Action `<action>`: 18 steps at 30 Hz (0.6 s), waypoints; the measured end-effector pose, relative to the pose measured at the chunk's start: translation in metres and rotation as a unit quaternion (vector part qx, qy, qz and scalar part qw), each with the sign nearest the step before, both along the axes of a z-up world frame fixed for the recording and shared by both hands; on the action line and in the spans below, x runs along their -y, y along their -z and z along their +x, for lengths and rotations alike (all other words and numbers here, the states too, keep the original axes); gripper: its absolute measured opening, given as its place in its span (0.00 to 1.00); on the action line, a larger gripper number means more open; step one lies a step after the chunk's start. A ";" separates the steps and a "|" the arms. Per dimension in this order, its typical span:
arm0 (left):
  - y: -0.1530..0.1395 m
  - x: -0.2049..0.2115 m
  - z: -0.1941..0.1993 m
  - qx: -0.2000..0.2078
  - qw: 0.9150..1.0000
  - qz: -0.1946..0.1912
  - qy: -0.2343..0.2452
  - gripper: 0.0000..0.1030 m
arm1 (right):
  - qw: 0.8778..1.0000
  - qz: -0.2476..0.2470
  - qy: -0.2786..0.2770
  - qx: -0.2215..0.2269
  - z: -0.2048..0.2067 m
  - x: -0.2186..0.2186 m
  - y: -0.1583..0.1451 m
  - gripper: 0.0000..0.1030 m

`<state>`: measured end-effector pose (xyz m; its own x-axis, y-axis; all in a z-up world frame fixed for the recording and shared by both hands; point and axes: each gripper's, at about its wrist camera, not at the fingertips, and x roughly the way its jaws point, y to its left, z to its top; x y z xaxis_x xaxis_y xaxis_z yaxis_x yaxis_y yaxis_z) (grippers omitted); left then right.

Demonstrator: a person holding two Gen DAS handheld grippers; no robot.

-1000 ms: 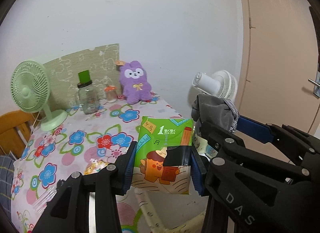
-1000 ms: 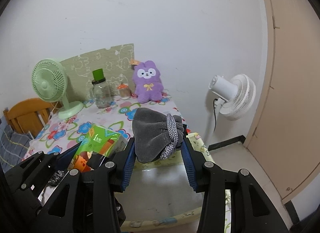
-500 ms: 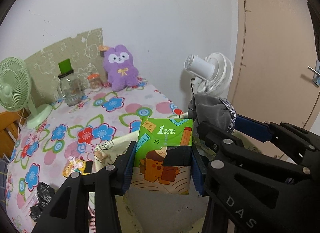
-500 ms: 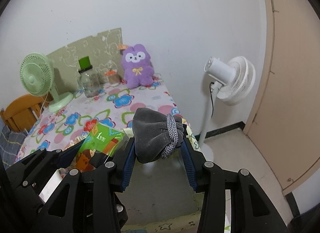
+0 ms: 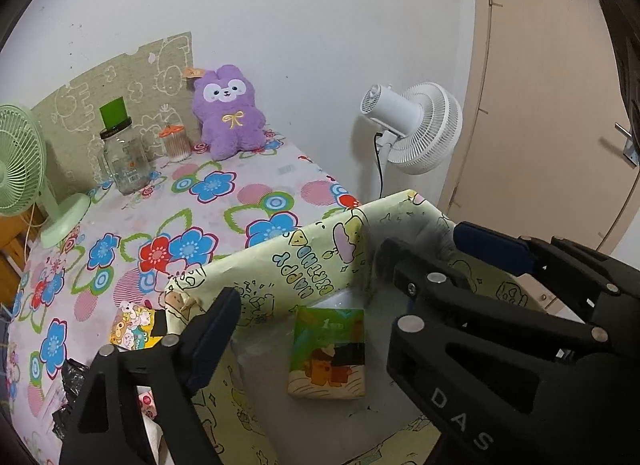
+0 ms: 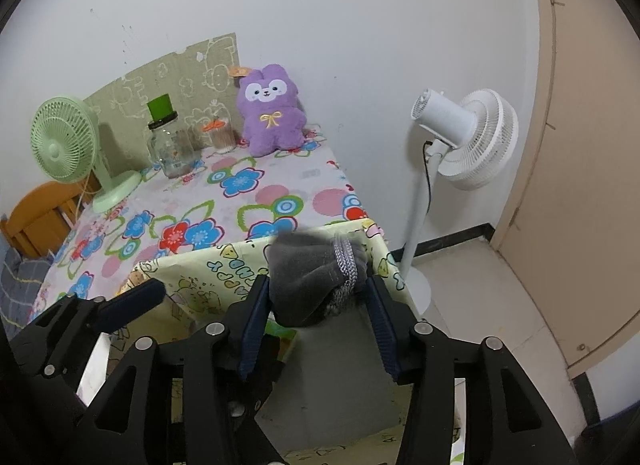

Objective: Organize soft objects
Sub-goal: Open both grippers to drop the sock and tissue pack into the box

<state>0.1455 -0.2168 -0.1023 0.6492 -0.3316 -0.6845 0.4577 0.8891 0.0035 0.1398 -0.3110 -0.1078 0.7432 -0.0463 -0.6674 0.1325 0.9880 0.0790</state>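
Your left gripper (image 5: 308, 339): fingers opening, tissue pack (image 5: 329, 353) released, lying in the box (image 5: 320, 261).
Your right gripper (image 6: 316, 321): fingers opening, still touching the grey pouch (image 6: 308, 285).
Plush (image 5: 228, 111): tabletop (image 5: 224, 205), twelve o'clock.

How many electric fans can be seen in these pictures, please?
2. The green fan stands on the flowered table, at its far left corner. The white fan stands on the floor, right of the table. Others may be hidden outside the views.

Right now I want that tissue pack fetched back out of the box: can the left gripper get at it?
Probably yes. The tissue pack lies flat on the floor of the box, which has no lid, and the left gripper, its jaws opening and nothing between them, hangs just over it with nothing in the way.
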 end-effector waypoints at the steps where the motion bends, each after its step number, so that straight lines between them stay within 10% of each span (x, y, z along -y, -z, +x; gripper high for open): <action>1: 0.000 0.000 0.000 0.002 1.000 0.000 0.000 0.87 | 1.000 -0.002 0.001 0.000 0.000 -0.001 -0.001 0.58; 18: -0.031 -0.023 -0.030 0.038 0.999 0.001 -0.013 0.93 | 0.999 -0.021 0.002 0.040 -0.030 -0.021 -0.033 0.88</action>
<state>0.1159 -0.1941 -0.0717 0.7079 -0.3125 -0.6335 0.4331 0.9004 0.0398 0.1099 -0.2896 -0.0747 0.7943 -0.0766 -0.6027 0.1322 0.9900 0.0485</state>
